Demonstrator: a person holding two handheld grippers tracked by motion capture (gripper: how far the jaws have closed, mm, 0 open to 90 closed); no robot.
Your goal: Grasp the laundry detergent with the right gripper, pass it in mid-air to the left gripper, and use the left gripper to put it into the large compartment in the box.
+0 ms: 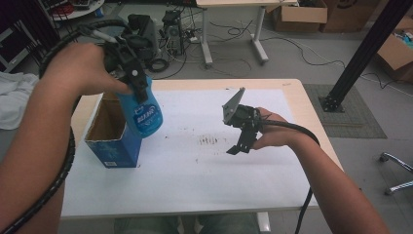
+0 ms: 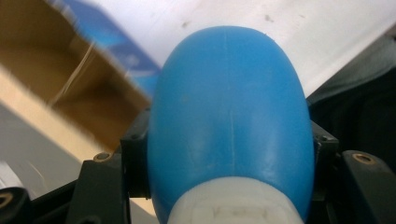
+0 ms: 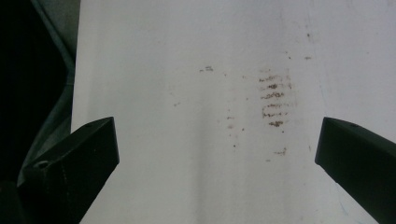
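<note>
High view: left gripper raised over the table's left part, jaws clamped on a blue bottle that hangs tilted below them, bottom end lowest, just above the near right corner of an open blue cardboard box. Right gripper held low over the white sheet, well apart from the bottle, jaws spread with nothing between.

Left gripper view: blue bottle wedged squarely between both jaws, touching each, its white end nearest the camera; brown inside of the box beyond the left jaw.

Right gripper view: jaws wide apart, bare white sheet between, brown smudges ahead, nearer the right jaw.
</note>
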